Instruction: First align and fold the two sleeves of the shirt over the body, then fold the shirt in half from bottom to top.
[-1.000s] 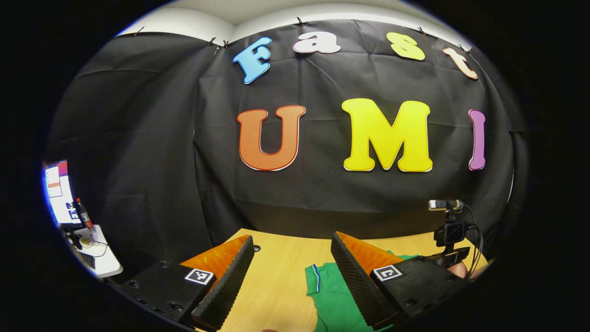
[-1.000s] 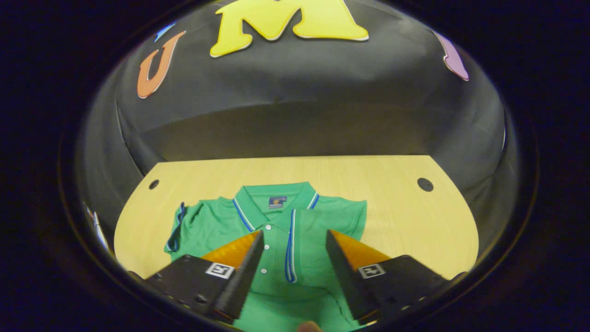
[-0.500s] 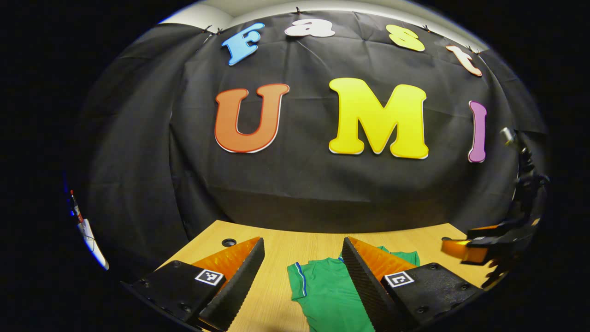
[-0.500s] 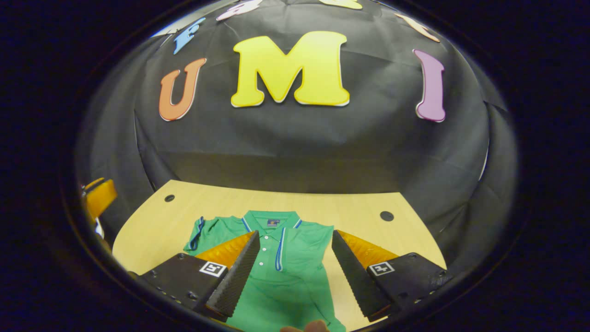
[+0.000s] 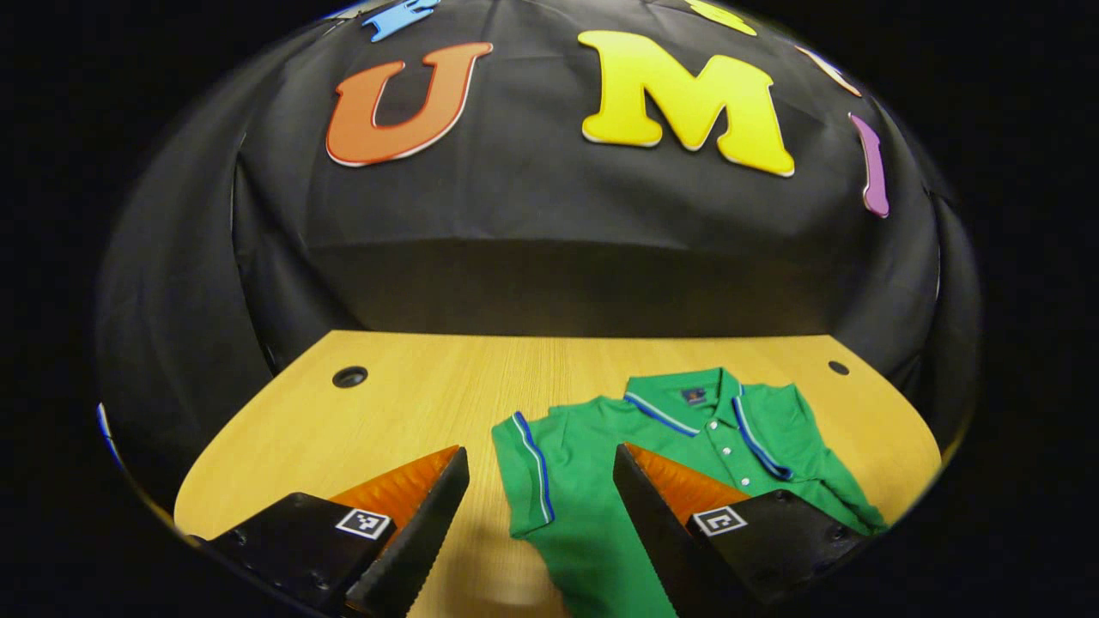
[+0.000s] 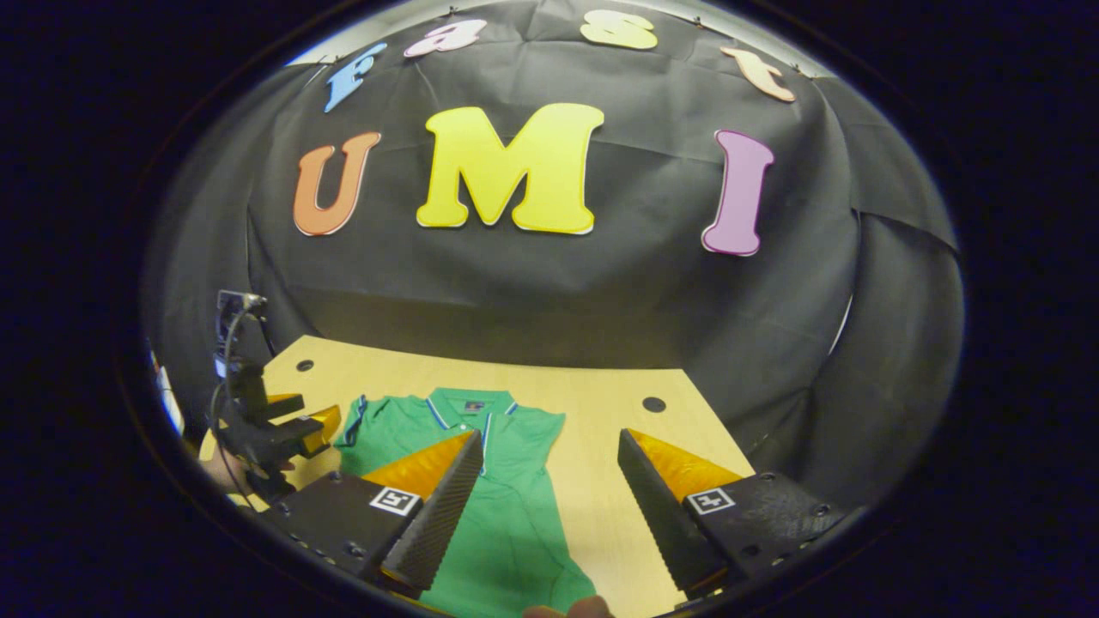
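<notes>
My left gripper [image 5: 541, 515] and right gripper [image 6: 549, 506]: jaws wide apart, empty. Right gripper view adds left gripper at 9 o'clock of shirt [image 6: 506, 481] on desk [image 6: 601, 403].

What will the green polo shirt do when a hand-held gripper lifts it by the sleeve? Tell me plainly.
The green polo shirt looks thin and soft, lying flat with creases, so it would likely droop and trail. The striped sleeve lies spread on the wooden table, so lifting it should hinge it at the shoulder. It probably slides easily on that smooth top.
</notes>
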Demonstrator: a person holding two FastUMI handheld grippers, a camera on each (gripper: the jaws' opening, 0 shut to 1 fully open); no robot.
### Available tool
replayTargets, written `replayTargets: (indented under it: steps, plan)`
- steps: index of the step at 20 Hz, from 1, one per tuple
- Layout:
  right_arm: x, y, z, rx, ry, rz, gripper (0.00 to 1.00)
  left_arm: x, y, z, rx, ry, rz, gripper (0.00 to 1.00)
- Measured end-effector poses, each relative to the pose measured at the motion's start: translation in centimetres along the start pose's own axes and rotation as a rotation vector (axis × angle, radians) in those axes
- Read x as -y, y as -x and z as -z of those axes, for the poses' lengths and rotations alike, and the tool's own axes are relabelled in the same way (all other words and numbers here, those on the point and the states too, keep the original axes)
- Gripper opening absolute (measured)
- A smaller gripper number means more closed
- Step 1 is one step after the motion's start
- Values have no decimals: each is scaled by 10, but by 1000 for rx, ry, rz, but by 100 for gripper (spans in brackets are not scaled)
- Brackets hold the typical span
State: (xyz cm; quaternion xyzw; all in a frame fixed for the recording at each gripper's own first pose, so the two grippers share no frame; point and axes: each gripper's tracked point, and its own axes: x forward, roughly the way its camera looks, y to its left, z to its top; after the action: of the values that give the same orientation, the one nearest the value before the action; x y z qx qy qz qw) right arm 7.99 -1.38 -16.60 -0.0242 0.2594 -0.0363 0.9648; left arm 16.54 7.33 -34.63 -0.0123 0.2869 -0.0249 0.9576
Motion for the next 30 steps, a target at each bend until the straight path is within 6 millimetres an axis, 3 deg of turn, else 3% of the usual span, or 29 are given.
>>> replayTargets:
  steps: [4,8,11,13,16,17,18,20,26,30]
  plan:
    - [7,10,24,-50,9,29,95,-9,-34,32,-68,1,-1,100]
    - [8,13,31,-75,-1,42,97,-11,-54,49,-108,-26,18,100]
    - [4,11,36,-90,-9,29,96,-7,-62,59,-135,-30,33,90]
    - [5,11,38,-97,-14,31,96,-8,-63,56,-125,-32,42,83]
    - [5,9,40,-103,-31,20,96,-11,-62,57,-131,-17,49,51]
    - [7,9,39,-103,-36,22,96,-11,-63,56,-131,-10,56,50]
    - [7,8,40,-103,-40,23,97,-13,-61,58,-134,-2,57,39]
    - [9,7,41,-103,-45,24,96,-13,-60,57,-134,14,77,29]
    - [6,11,45,-104,-40,8,96,-14,-56,50,-146,29,126,11]
    - [9,14,48,-98,-56,2,94,-13,-47,15,-89,61,124,8]
